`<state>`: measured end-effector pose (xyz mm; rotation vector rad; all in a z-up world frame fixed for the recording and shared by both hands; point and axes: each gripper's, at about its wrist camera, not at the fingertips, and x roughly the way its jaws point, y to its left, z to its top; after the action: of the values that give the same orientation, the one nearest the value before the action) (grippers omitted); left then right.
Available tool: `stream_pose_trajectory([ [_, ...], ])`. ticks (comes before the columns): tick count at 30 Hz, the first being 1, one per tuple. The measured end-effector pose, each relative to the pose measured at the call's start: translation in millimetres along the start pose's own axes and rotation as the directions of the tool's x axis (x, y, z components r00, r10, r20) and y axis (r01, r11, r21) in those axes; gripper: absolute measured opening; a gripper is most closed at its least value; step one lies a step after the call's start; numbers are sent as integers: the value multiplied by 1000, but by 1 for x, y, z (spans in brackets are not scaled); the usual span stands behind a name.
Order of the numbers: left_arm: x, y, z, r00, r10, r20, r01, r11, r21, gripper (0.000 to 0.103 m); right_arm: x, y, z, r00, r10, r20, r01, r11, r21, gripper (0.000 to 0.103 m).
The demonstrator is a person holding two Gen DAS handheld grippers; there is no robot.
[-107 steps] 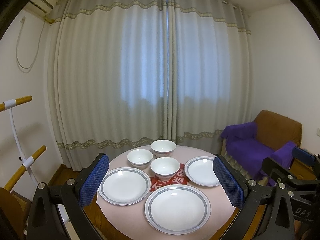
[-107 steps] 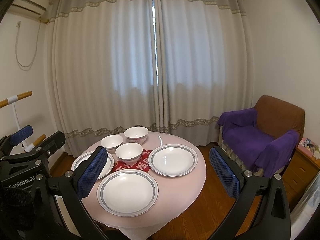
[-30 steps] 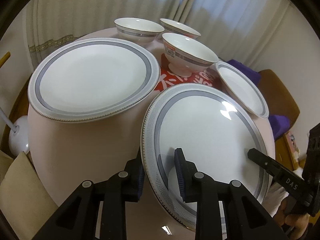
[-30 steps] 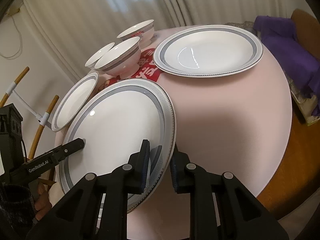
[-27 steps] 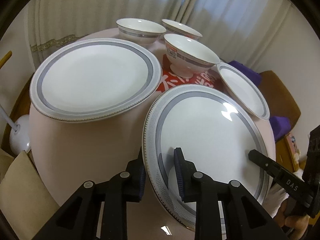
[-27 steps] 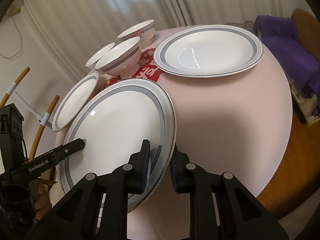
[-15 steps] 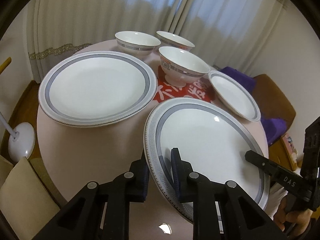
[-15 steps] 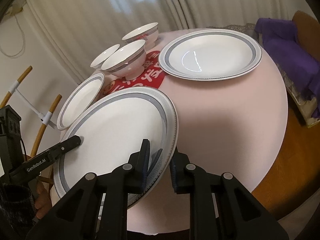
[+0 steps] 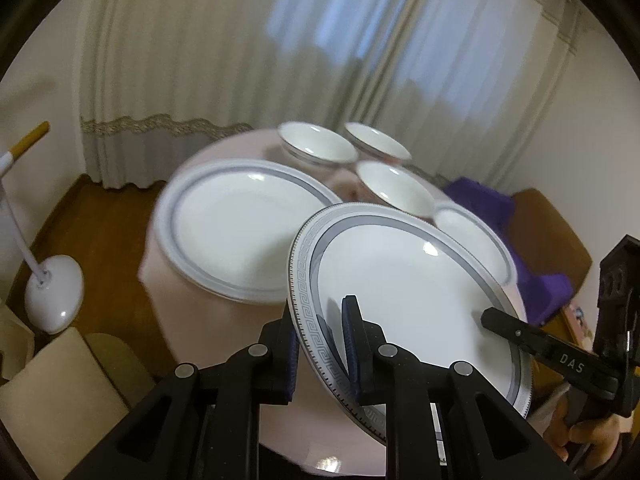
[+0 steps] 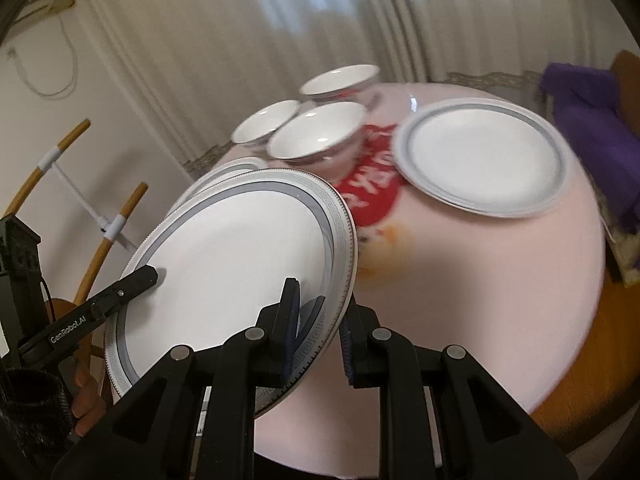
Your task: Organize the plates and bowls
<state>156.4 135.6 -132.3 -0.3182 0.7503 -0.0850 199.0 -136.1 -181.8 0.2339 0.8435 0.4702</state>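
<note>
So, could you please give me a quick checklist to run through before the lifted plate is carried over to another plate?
1. Left gripper clamped on the lifted plate rim: ok; its jaws have just been closing onto it.
2. Right gripper clamped on the opposite rim: ok.
3. Plate clear of the table: looks ok, raised and tilted.
4. Left plate bare to stack on: ok.
5. Right plate bare: ok.
6. The three bowls, nearest bowl, out of the way: cannot tell; it sits close to the lifted rim.
</note>
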Motion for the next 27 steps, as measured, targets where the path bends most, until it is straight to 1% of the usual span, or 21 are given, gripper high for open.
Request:
stream_pose_trajectory([
  [7, 3, 38, 6, 997, 76, 16, -75, 996, -56, 16, 45, 35, 19, 998, 41, -44, -43, 998, -52, 18],
  [14, 20, 54, 16, 995, 103, 5, -102, 990, -102, 16, 84, 53, 33, 996, 41, -83, -46, 997, -61, 19],
  [21, 43, 65, 30, 993, 116, -1, -115, 986, -120, 16, 99, 60, 40, 995, 34, -89, -40, 997, -67, 19],
  [27, 59, 75, 41, 992, 126, -10, -126, 983, -133, 16, 111, 64, 48, 996, 5, -92, -11, 998, -61, 19],
])
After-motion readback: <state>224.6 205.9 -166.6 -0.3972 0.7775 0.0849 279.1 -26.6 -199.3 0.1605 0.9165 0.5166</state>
